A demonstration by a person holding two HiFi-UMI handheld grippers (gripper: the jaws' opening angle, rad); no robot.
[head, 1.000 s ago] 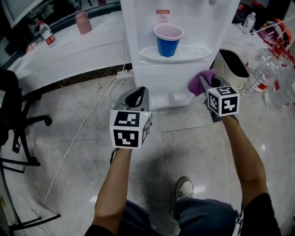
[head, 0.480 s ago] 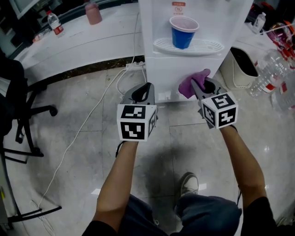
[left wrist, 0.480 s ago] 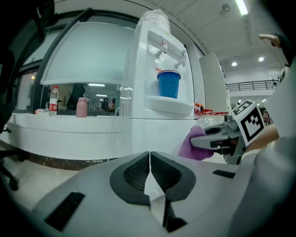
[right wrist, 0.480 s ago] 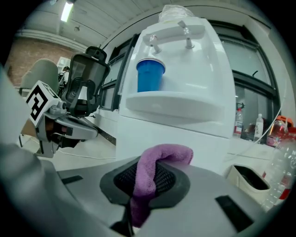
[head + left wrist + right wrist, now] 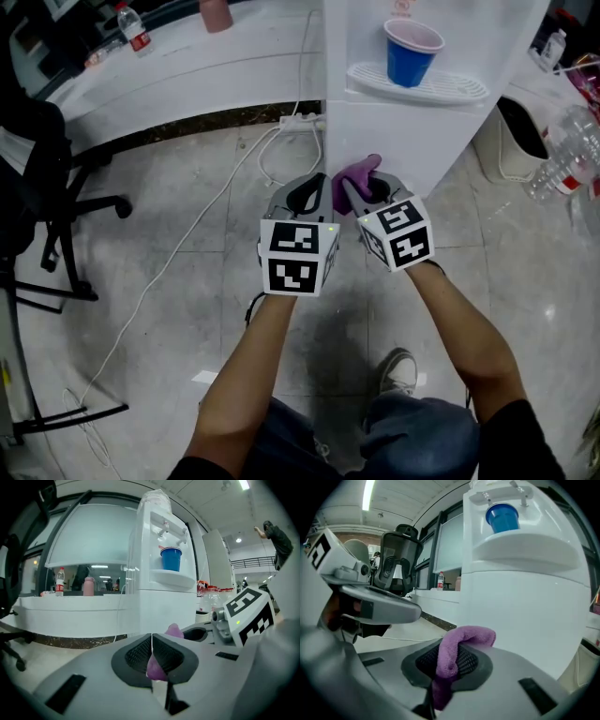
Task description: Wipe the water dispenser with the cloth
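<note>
Grippers have converged mid-frame: fingers of the right gripper (image 5: 366, 187) clamp the purple microfibre cloth (image 5: 355, 173), while the left gripper (image 5: 317, 183) seemingly pinches its edge. Likely regrasping; next, press it against the white water dispenser (image 5: 412, 131).

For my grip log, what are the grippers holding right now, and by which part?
The purple cloth: the right gripper clamps it at a fold between its jaws; the left gripper seems to pinch a small bit.

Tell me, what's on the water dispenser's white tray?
A blue cup stands upright on the tray. The tray beneath it is covered, and the cup's contents cannot be made out.
</note>
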